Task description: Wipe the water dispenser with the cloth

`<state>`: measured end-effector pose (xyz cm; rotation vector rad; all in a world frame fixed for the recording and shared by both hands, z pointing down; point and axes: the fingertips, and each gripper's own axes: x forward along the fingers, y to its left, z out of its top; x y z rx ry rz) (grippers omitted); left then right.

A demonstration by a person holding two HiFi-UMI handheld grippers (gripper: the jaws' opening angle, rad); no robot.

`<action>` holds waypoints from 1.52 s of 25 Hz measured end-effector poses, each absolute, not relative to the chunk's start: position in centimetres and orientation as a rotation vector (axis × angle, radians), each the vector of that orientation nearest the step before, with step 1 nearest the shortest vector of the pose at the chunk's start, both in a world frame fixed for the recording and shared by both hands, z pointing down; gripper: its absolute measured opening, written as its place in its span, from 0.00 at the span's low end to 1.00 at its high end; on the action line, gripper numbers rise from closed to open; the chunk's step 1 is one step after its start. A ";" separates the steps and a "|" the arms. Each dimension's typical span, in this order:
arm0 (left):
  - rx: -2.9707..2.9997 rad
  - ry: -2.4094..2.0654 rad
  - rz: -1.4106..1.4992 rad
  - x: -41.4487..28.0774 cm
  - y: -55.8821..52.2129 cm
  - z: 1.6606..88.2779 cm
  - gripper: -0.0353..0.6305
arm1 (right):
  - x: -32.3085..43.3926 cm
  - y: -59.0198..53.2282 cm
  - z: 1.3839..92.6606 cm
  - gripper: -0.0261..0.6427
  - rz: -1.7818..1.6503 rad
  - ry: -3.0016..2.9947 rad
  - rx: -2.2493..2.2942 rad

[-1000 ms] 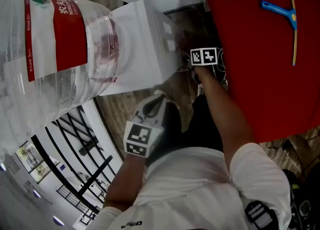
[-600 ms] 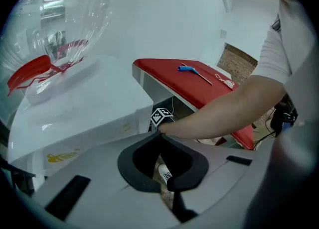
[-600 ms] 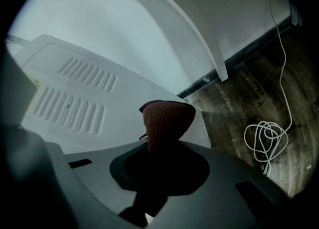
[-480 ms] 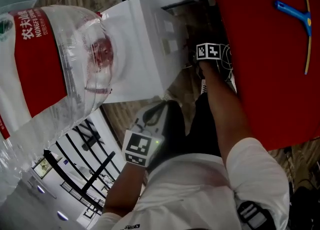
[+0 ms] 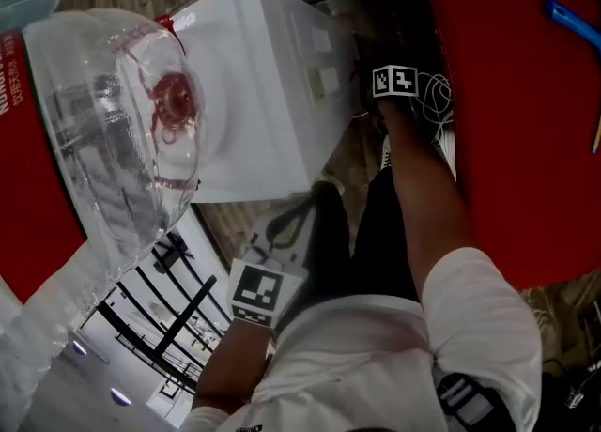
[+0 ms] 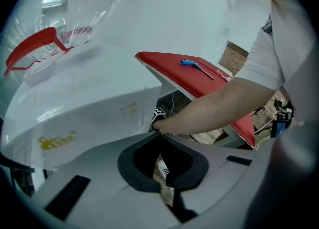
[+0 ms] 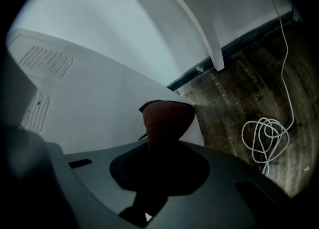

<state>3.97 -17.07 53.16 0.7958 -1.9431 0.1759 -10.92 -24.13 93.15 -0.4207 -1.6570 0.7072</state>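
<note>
**Brown cloth low down by the white box**

My right tongs point(image 7: 162, 141) are squeezed tight on the cloth point(image 7: 165, 117). It is a soft brown rag, and a bunched bit pokes out past the tips. It is down low, right beside the side wall of the water dispenser point(image 7: 99, 93), near the floor point(image 7: 244, 83). I cannot tell if it is touching the wall.

My left tongs point(image 6: 160, 136) are closed with nothing in them. They hang in front of my body, well away from the wiping.

I think the cloth is light and floppy. It will fold and slide, so a tight pinch in the middle of the bunch is best. The water dispenser looks hard, smooth and a bit slippery. It has a big clear bottle point(image 5: 113, 130) on top, so I think it could wobble. I should rub softly and not shove.

There is not much room down here. The red tabletop point(image 5: 507, 101) stands close on one side, and my arm goes down the gap between it and the water dispenser. A white cord point(image 7: 264, 141) lies curled on the floor nearby and could catch my tongs. The flat side wall goes up a long way, so I think up is the easy way to wipe.
</note>
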 end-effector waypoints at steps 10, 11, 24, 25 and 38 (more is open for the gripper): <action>0.799 -1.936 0.201 4.4 -16.6 53.4 0.04 | -10.7 -24.7 93.3 0.12 0.682 -1.645 -0.387; 0.798 -1.941 0.205 4.2 -16.6 53.1 0.04 | -10.6 -24.6 92.7 0.12 0.679 -1.645 -0.383; 0.827 -2.014 0.251 2.8 -18.3 47.8 0.04 | -10.7 -23.1 79.0 0.12 0.709 -1.779 -0.468; 0.823 -2.019 0.247 2.9 -18.2 47.4 0.04 | -10.7 -22.9 77.2 0.12 0.722 -1.789 -0.497; 0.786 -2.101 0.235 1.2 -17.0 43.0 0.04 | -17.6 -23.7 49.0 0.12 1.116 -1.922 -1.027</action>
